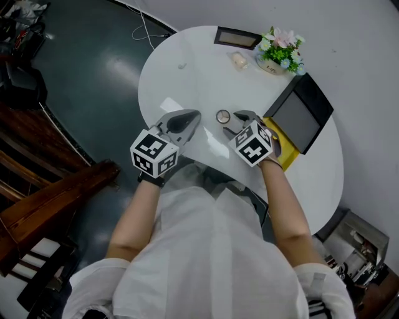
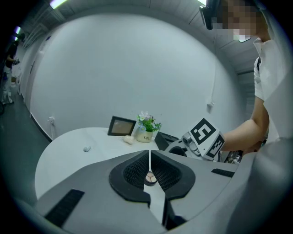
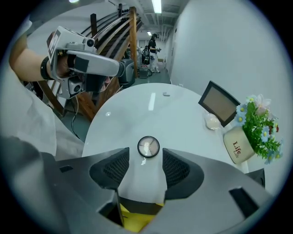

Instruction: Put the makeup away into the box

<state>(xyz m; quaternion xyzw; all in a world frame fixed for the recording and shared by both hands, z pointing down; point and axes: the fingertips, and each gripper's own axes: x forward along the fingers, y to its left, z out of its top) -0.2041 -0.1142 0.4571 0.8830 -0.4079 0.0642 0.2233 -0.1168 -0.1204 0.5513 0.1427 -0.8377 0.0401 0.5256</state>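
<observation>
Compact (image 3: 148, 146) sits on the table (image 1: 187, 68) at twelve o'clock, just off my right gripper (image 3: 145, 163), jaws wide apart and empty; it's round, so any approach suits. Left gripper (image 2: 150, 170) is closed on nothing. Box (image 1: 299, 112) lies at three o'clock from the compact in the head view

Staged set in a lab-like hall, not a home. Glossy white oval table (image 1: 187, 81) dressed with dark picture frame (image 1: 237, 38) and white pot of flowers (image 1: 279, 53); bare white wall (image 2: 128, 68), dark polished floor (image 1: 93, 68), ceiling strip light (image 3: 157, 5), brown wooden racks (image 3: 132, 55).
</observation>
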